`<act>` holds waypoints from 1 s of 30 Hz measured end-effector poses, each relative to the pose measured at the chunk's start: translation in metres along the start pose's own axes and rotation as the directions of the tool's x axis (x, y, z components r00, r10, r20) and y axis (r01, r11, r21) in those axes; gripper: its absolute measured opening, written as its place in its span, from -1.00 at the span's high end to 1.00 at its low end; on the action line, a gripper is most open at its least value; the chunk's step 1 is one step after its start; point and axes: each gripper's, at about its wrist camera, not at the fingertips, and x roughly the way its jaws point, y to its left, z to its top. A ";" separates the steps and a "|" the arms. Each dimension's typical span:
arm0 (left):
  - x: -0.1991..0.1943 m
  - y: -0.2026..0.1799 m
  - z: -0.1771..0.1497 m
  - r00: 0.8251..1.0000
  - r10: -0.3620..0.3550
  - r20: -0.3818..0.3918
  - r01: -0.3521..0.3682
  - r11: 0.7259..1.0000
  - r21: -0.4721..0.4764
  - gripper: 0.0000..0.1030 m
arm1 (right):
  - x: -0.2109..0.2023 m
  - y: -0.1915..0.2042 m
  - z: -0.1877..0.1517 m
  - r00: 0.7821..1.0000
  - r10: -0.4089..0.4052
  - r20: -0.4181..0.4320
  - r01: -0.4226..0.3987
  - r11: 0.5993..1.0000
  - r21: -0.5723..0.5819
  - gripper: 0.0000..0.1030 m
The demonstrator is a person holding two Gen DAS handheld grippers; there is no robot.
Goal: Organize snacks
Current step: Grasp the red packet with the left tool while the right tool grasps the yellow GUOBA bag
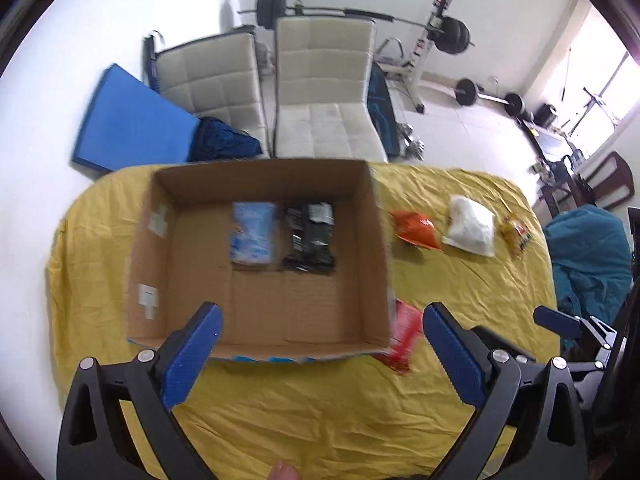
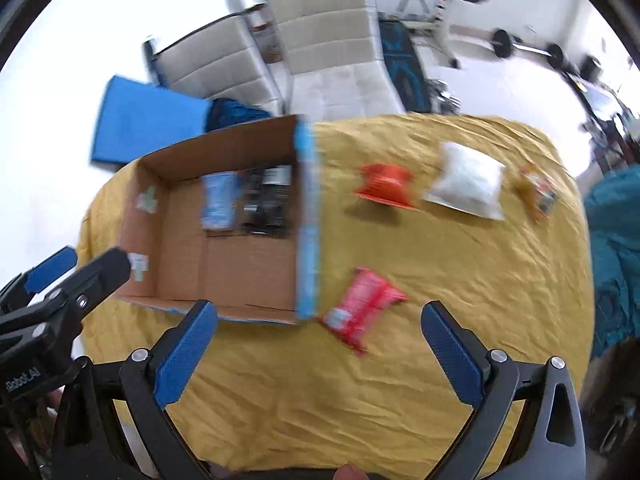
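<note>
Left wrist view: the left gripper (image 1: 322, 320) is spread wide and holds nothing, hovering over the near wall of the cardboard box (image 1: 168, 248). Ahead of it, on the box floor, a light blue packet (image 1: 253, 236) lies just beside a black packet (image 1: 311, 238). To its right, outside the box, lie a red packet (image 1: 404, 338), an orange packet (image 1: 416, 229), a white bag (image 1: 470, 226) and a yellow packet (image 1: 517, 234) on the yellow cloth (image 1: 320, 420).

Right wrist view: the right gripper (image 2: 318, 318) is likewise released and empty; the red packet (image 2: 360, 308) lies on the cloth between its fingers, slightly ahead. The box (image 2: 256, 264) sits ahead to its left, the orange packet (image 2: 385, 185), white bag (image 2: 466, 186) and yellow packet (image 2: 538, 192) farther ahead to its right.
</note>
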 end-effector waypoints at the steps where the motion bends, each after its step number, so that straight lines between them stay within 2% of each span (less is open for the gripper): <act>1: 0.007 -0.017 0.000 1.000 -0.012 -0.025 0.012 1.000 0.002 -0.99 | 0.000 -0.015 -0.001 1.000 -0.015 -0.002 0.015 1.000 0.015 -1.00; 5: 0.039 -0.068 -0.005 0.995 -0.025 -0.094 0.025 1.000 0.003 -0.99 | 0.006 -0.099 -0.009 0.996 -0.083 -0.036 0.087 0.992 0.095 -1.00; 7: 0.064 -0.100 -0.009 0.989 -0.022 -0.146 0.031 0.997 0.066 -0.99 | 0.014 -0.132 -0.014 0.993 -0.094 -0.065 0.101 0.987 0.121 -1.00; 9: 0.097 -0.133 -0.013 0.974 0.036 -0.222 0.005 0.983 0.182 -0.99 | 0.025 -0.162 -0.020 0.990 -0.106 -0.096 0.118 0.984 0.135 -1.00; 11: 0.132 -0.162 -0.017 0.952 0.082 -0.293 0.011 0.953 0.302 -0.99 | 0.039 -0.191 -0.025 0.984 -0.125 -0.125 0.142 0.979 0.146 -1.00; 14: 0.178 -0.187 -0.020 0.916 0.176 -0.360 -0.007 0.905 0.425 -0.99 | 0.058 -0.219 -0.031 0.978 -0.128 -0.164 0.154 0.975 0.158 -1.00; 15: 0.198 -0.193 -0.021 0.895 0.212 -0.393 -0.011 0.890 0.456 -0.99 | 0.065 -0.229 -0.033 0.976 -0.125 -0.178 0.154 0.975 0.162 -1.00; 17: 0.222 -0.196 -0.021 0.872 0.245 -0.424 -0.010 0.874 0.485 -0.99 | 0.076 -0.242 -0.037 0.971 -0.124 -0.203 0.159 0.973 0.169 -1.00; 18: 0.236 -0.198 -0.022 0.850 0.272 -0.451 -0.011 0.865 0.501 -0.99 | 0.082 -0.248 -0.039 0.970 -0.113 -0.214 0.152 0.973 0.174 -1.00; 20: 0.255 -0.199 -0.023 0.822 0.310 -0.478 -0.016 0.851 0.525 -0.99 | 0.092 -0.259 -0.043 0.965 -0.111 -0.236 0.155 0.972 0.178 -1.00; 21: 0.268 -0.200 -0.025 0.801 0.333 -0.498 -0.016 0.843 0.538 -0.99 | 0.096 -0.261 -0.043 0.964 -0.107 -0.243 0.153 0.972 0.176 -1.00; 22: 0.274 -0.202 -0.026 0.791 0.352 -0.501 -0.023 0.835 0.550 -0.99 | 0.099 -0.264 -0.044 0.963 -0.104 -0.249 0.151 0.973 0.175 -1.00; 24: 0.287 -0.209 -0.031 0.771 0.419 -0.480 -0.048 0.790 0.611 -0.99 | 0.106 -0.270 -0.047 0.959 -0.100 -0.265 0.149 0.973 0.175 -1.00; 25: 0.291 -0.211 -0.034 0.760 0.437 -0.482 -0.051 0.779 0.625 -0.99 | 0.108 -0.271 -0.047 0.958 -0.097 -0.270 0.148 0.973 0.175 -1.00; 27: 0.298 -0.217 -0.040 0.731 0.485 -0.481 -0.061 0.747 0.662 -0.89 | 0.113 -0.275 -0.047 0.957 -0.091 -0.276 0.143 0.974 0.177 -1.00; 28: 0.300 -0.220 -0.043 0.728 0.481 -0.488 -0.043 0.743 0.668 -0.86 | 0.114 -0.276 -0.047 0.957 -0.089 -0.277 0.141 0.974 0.176 -1.00; 30: 0.304 -0.222 -0.048 0.709 0.469 -0.527 -0.015 0.757 0.653 -0.69 | 0.116 -0.277 -0.045 0.957 -0.083 -0.280 0.135 0.976 0.173 -1.00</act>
